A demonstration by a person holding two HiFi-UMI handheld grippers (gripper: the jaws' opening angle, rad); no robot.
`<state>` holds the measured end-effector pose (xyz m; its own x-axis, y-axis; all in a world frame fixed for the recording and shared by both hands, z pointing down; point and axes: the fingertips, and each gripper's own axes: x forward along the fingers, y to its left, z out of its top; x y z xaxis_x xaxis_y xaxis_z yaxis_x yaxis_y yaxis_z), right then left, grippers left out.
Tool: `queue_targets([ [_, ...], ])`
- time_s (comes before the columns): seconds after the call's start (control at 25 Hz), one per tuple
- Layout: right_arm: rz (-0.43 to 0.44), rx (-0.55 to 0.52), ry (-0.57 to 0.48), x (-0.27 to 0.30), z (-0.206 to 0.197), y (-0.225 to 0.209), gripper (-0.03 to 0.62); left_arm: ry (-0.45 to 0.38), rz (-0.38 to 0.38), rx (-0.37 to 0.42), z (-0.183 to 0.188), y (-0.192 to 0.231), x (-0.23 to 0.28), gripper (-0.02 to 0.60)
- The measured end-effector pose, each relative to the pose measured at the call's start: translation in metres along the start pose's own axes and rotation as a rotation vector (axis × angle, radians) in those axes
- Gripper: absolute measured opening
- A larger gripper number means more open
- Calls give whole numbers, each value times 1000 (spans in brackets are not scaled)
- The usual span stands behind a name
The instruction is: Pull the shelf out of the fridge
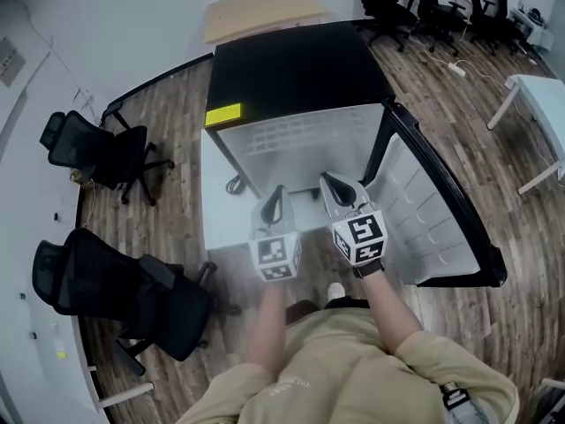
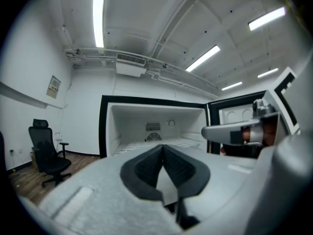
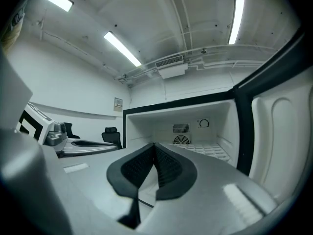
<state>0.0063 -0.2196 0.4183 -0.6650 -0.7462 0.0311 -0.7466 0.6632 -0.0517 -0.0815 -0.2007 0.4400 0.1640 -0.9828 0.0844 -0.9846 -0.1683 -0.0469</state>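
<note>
The black-topped fridge stands with its door swung wide to the right. Inside the white compartment a white gridded shelf lies flat, in front of a round vent on the back wall. Both grippers hover side by side just outside the opening, pointing in and touching nothing. My left gripper is shut with nothing between its pads. My right gripper is also shut and empty. Each gripper shows in the other's view: the right gripper, the left gripper.
Two black office chairs stand to the left on the wood floor. A wooden table is behind the fridge and a white table at the right. More chairs are at the far back.
</note>
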Motion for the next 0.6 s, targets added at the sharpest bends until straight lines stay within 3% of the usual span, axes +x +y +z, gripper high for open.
queue_targets([
  [0.28,25,52,48,39,-24,-17,5,11,11,-7,-5,13,34,3],
  [0.6,-7,74,68,66,-30,-39,5,-1,-8,-14,3,29,67,3],
])
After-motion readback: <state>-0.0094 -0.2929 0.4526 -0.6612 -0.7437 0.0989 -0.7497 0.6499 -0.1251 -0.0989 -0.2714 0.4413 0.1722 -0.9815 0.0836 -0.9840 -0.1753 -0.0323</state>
